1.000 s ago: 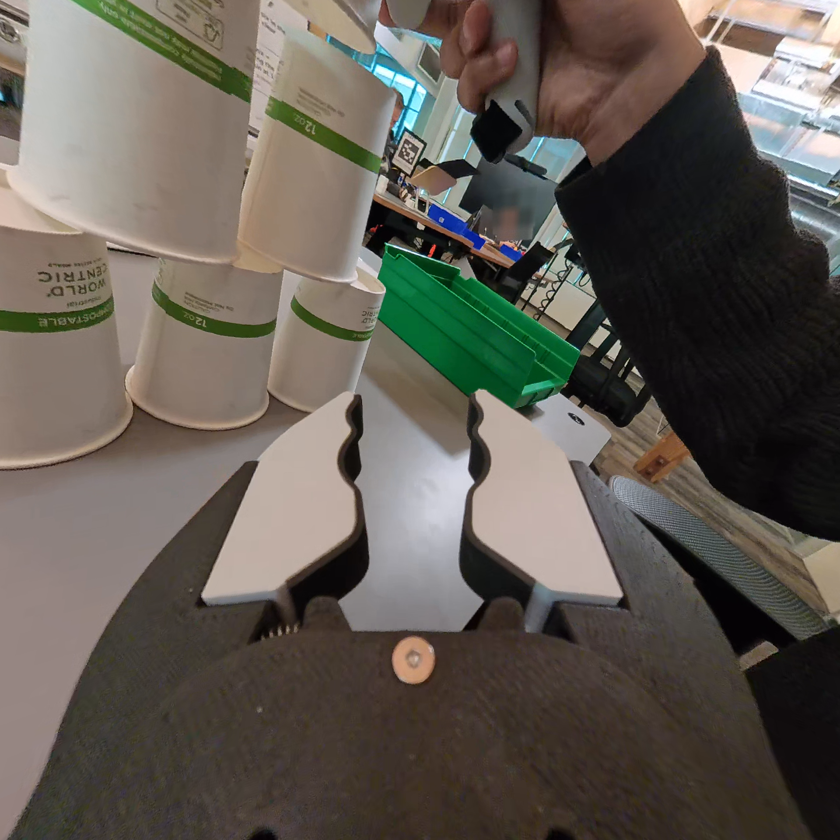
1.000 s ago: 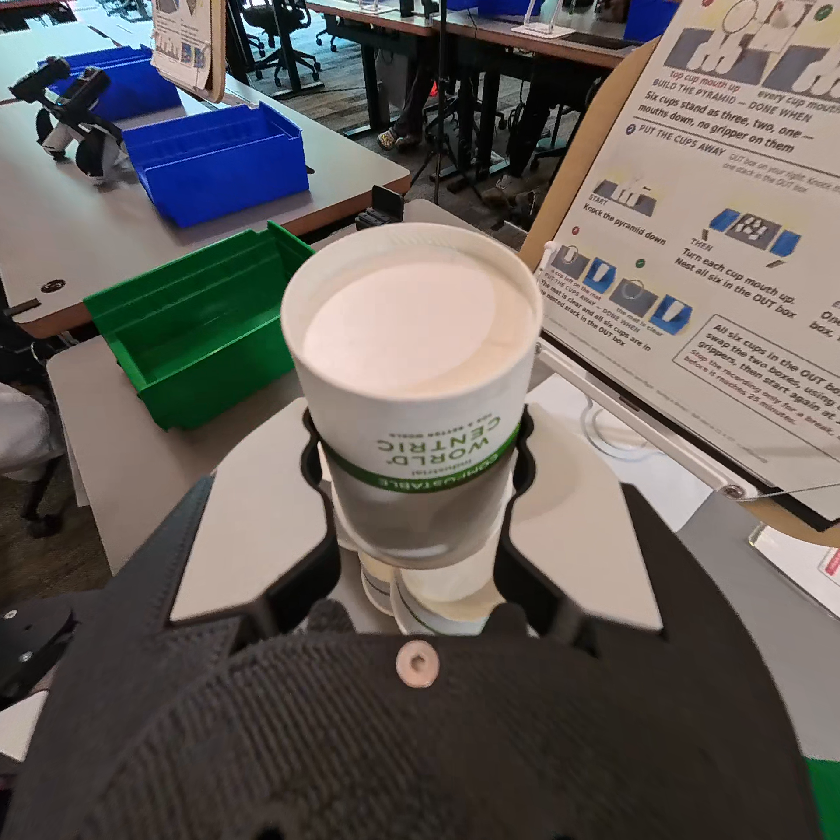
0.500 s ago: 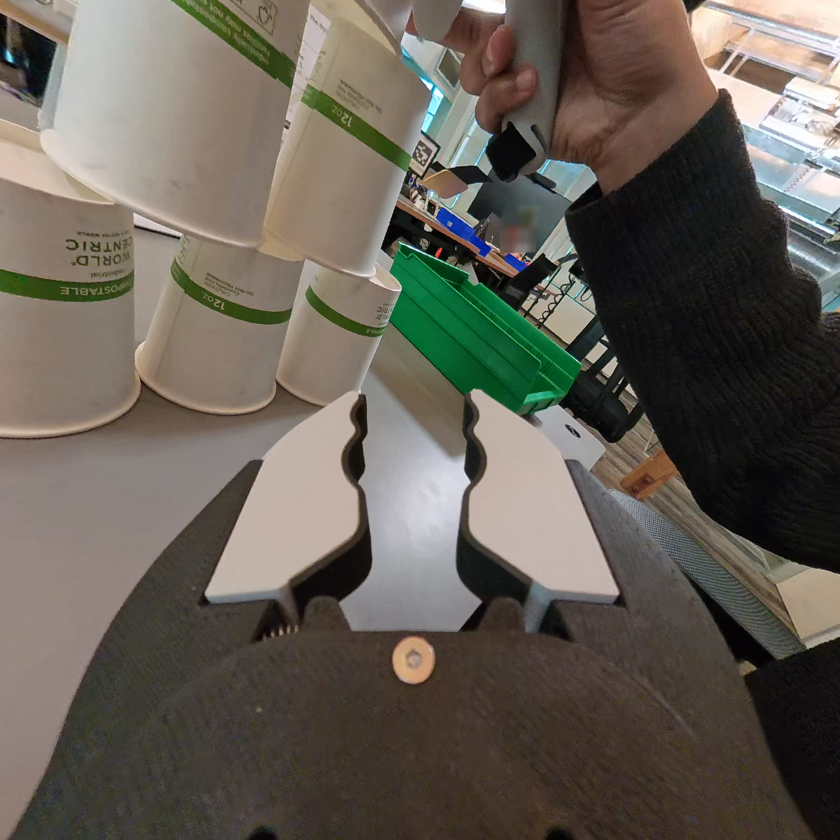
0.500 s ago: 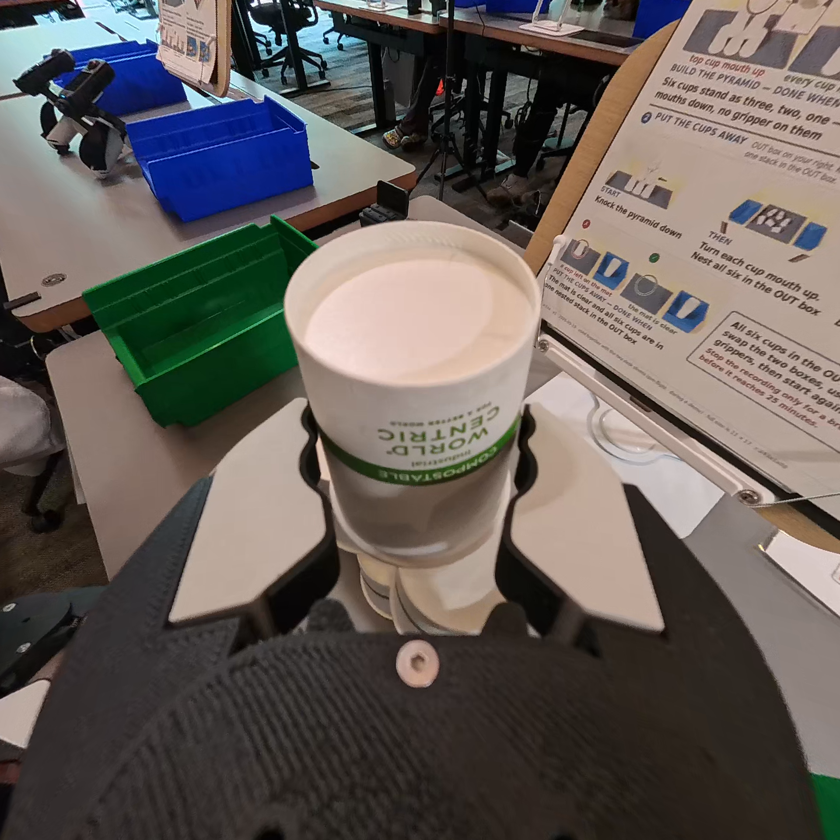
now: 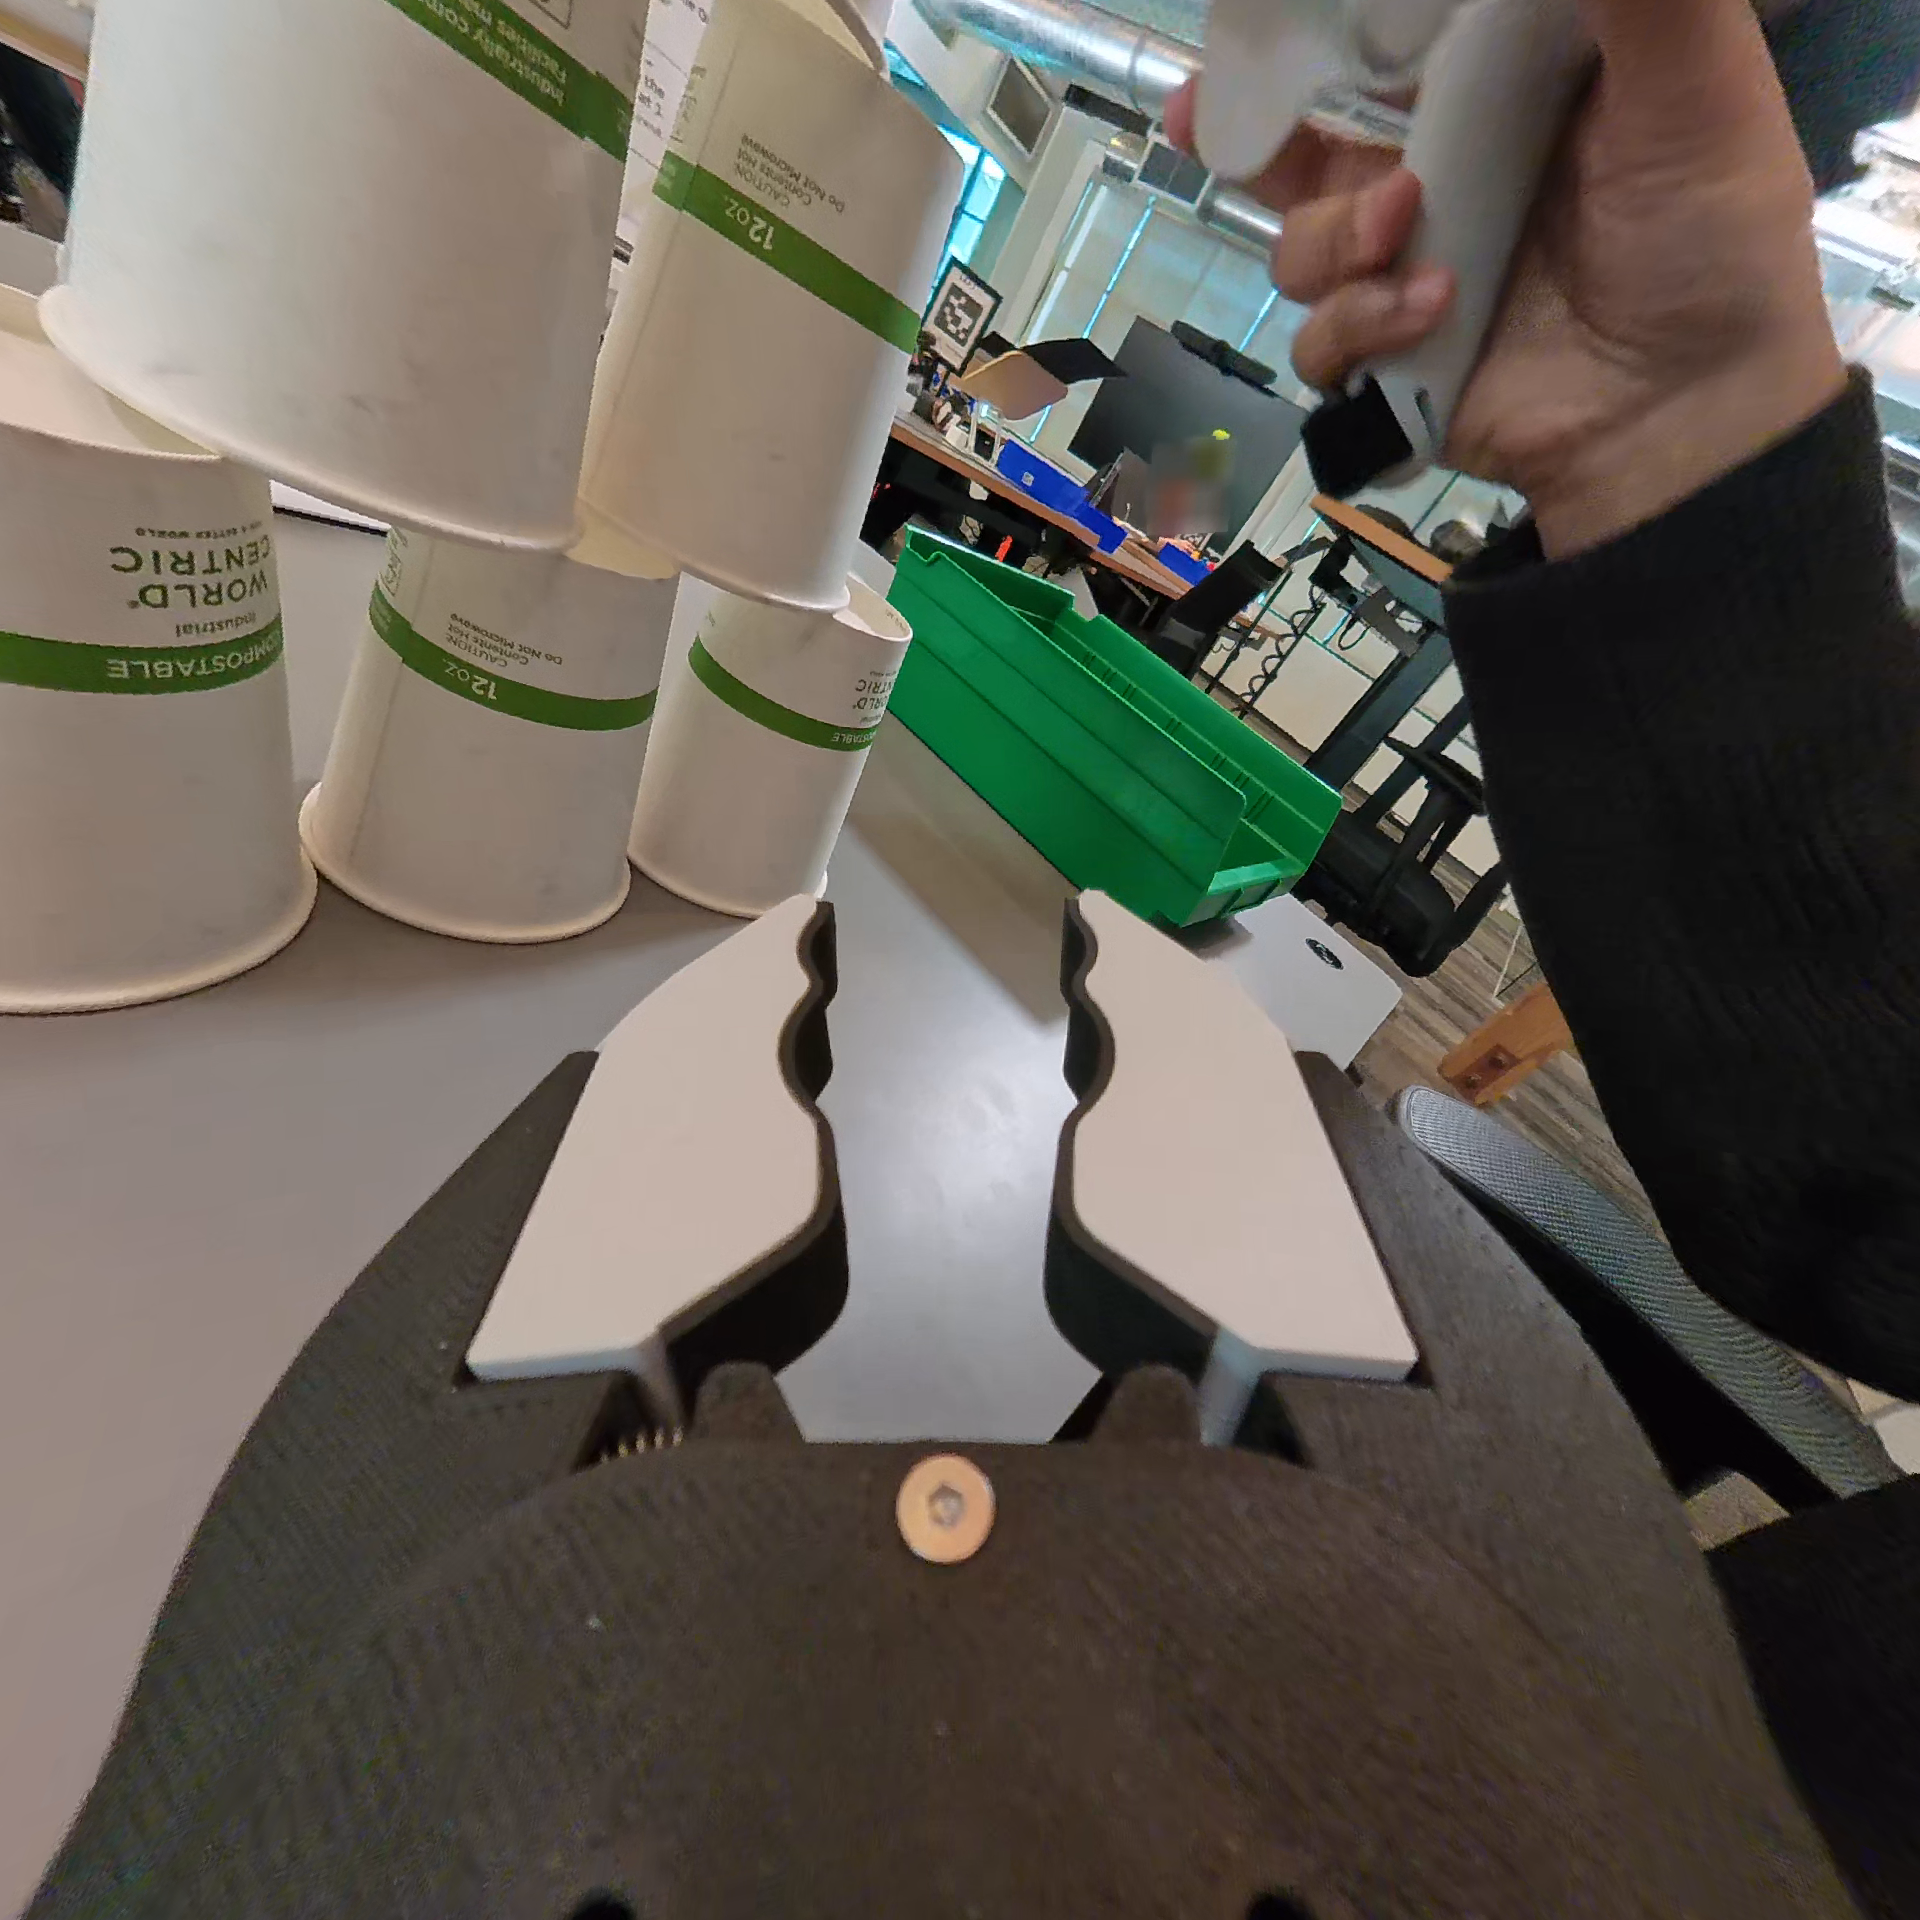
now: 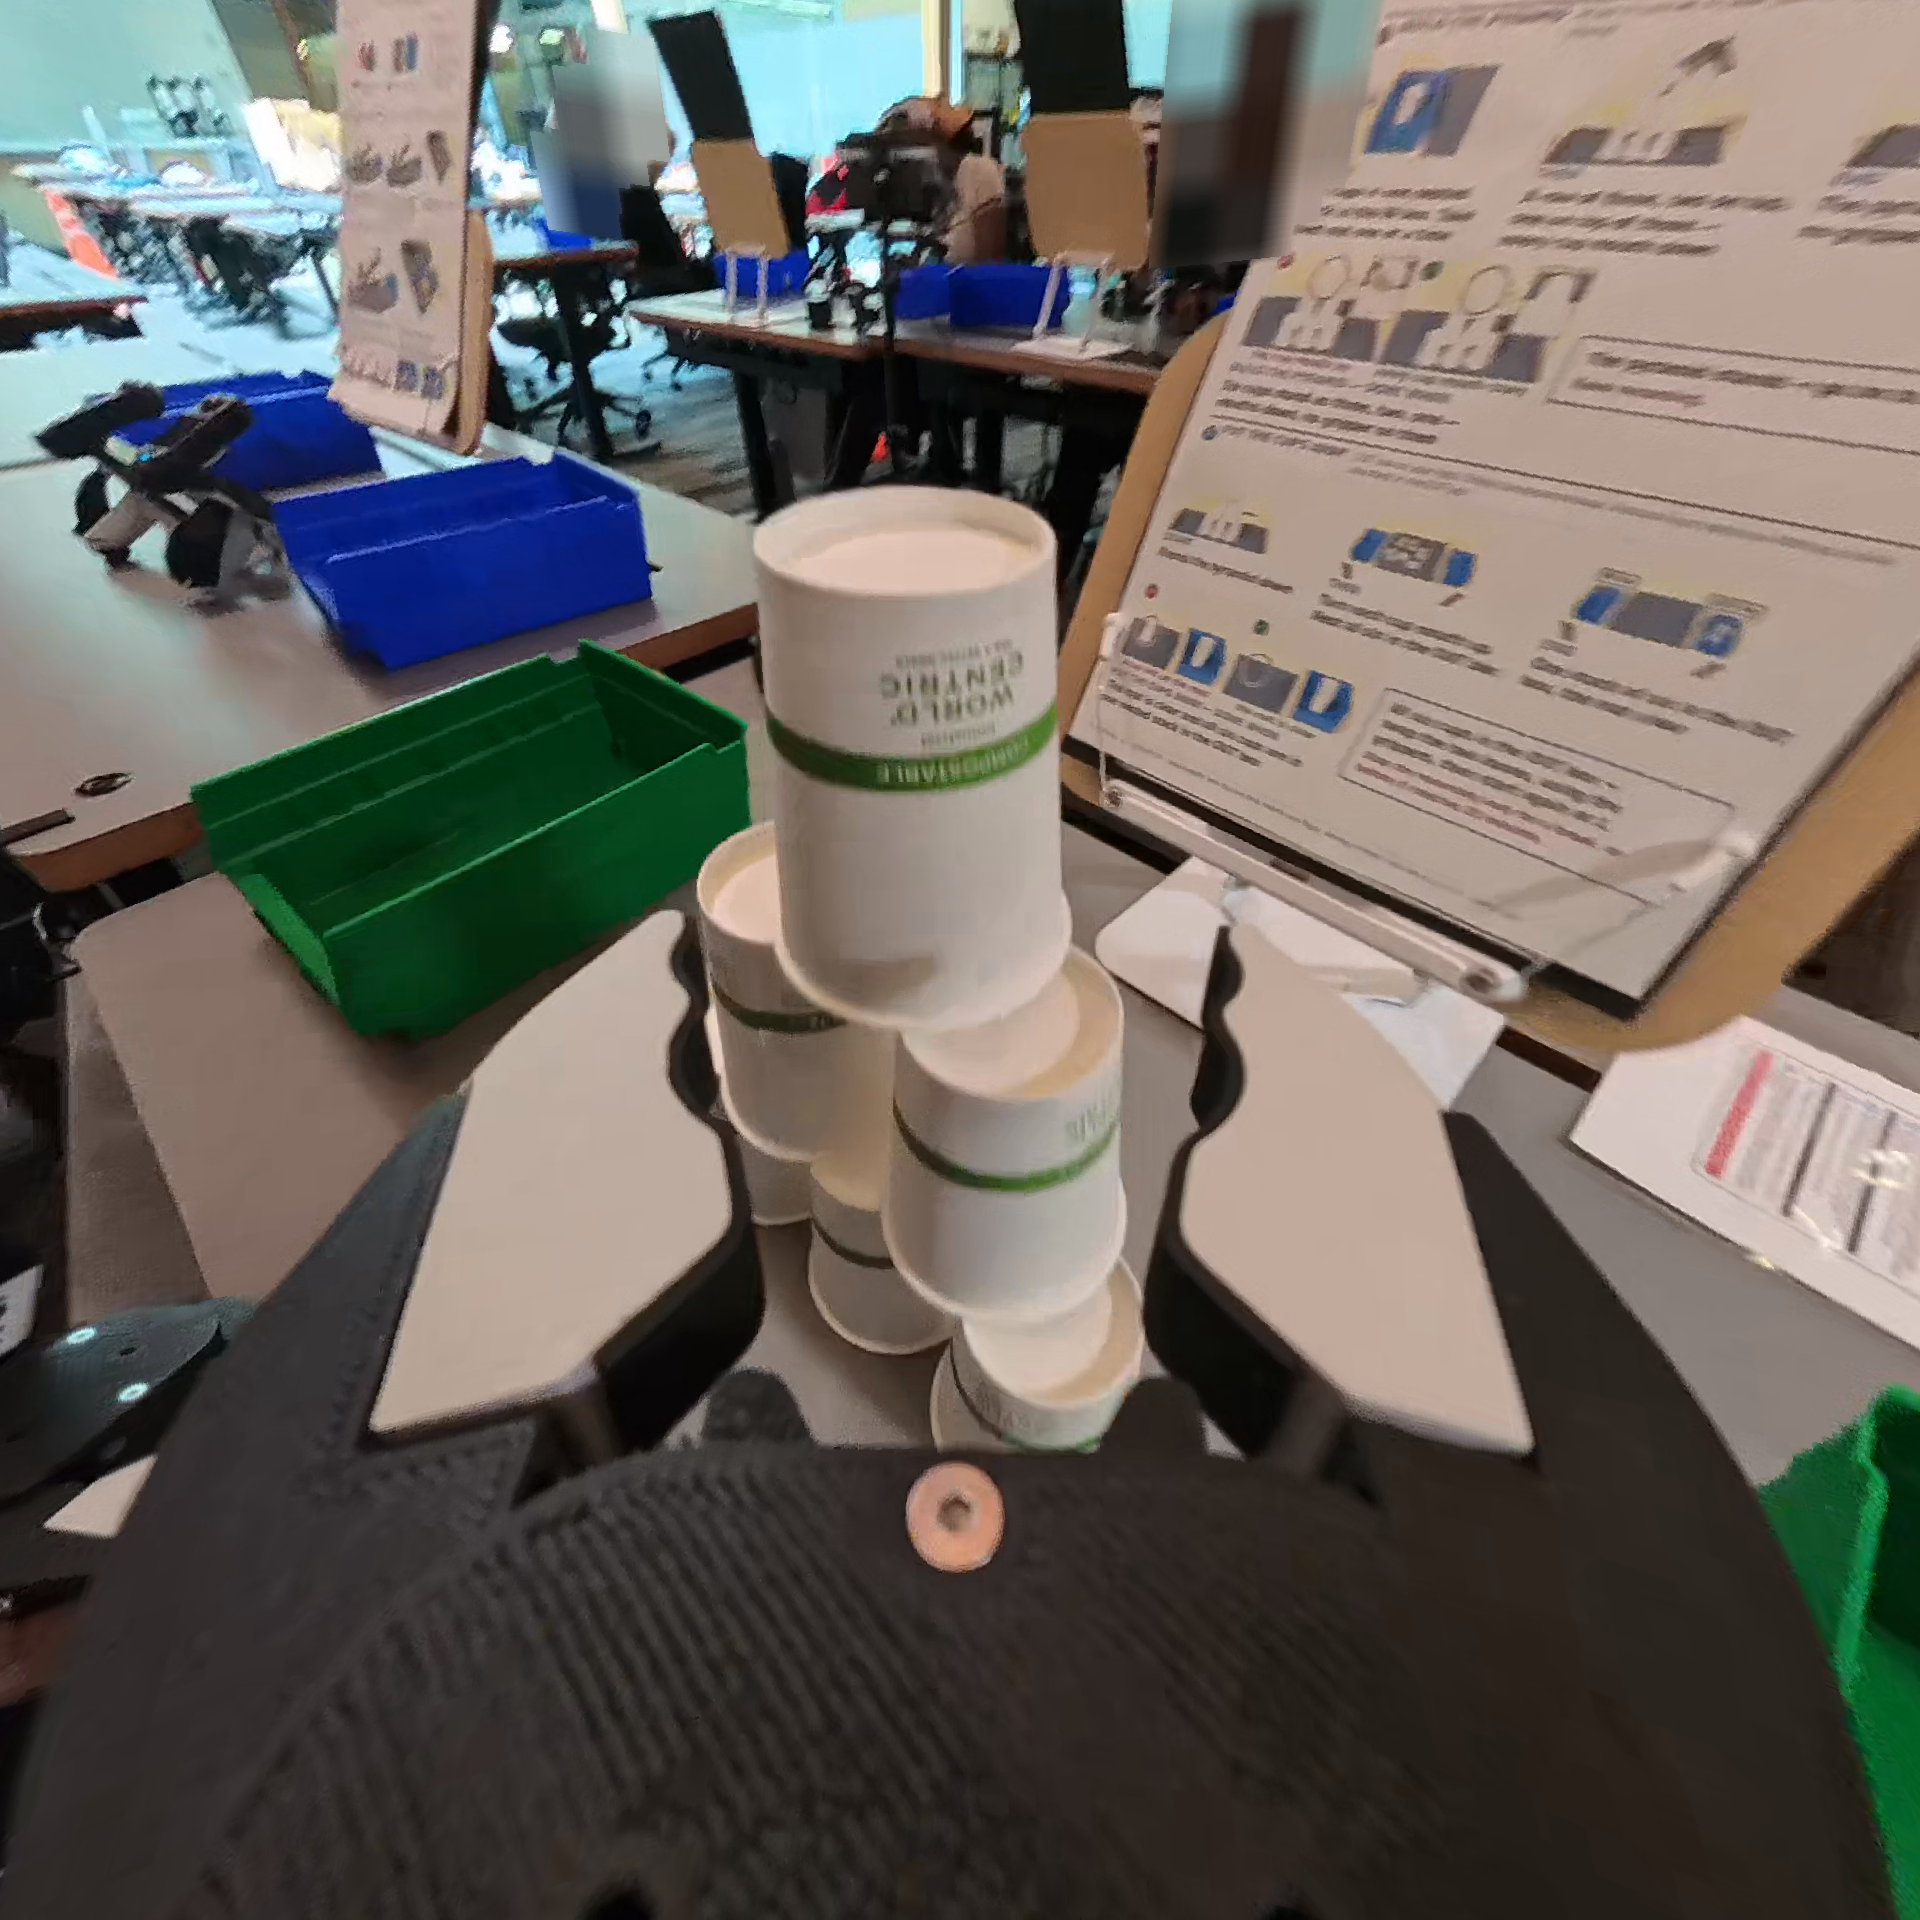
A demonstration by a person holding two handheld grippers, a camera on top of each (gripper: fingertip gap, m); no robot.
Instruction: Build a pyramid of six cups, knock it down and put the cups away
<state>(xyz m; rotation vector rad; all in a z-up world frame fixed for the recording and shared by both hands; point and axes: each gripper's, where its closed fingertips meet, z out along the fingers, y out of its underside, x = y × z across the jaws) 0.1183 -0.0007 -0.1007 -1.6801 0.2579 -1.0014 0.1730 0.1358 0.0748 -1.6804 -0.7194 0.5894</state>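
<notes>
Right gripper (image 6: 951, 1049) gaping, empty, behind white green-banded paper top cup (image 6: 914, 748) perched mouth-down on pyramid; left gripper (image 5: 945, 997) part-open, empty; might topple if nudged

left wrist: low, close beside cup pyramid (image 5: 436, 499) | right wrist: above it | shared: green bin (image 6: 468, 831)

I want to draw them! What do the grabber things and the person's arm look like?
Each hand-held gripper has a black, ridged body, two flat pale grey fingers with wavy black inner edges, and one round metal screw. The handle is light grey. The person wears a dark knitted sleeve.
</notes>
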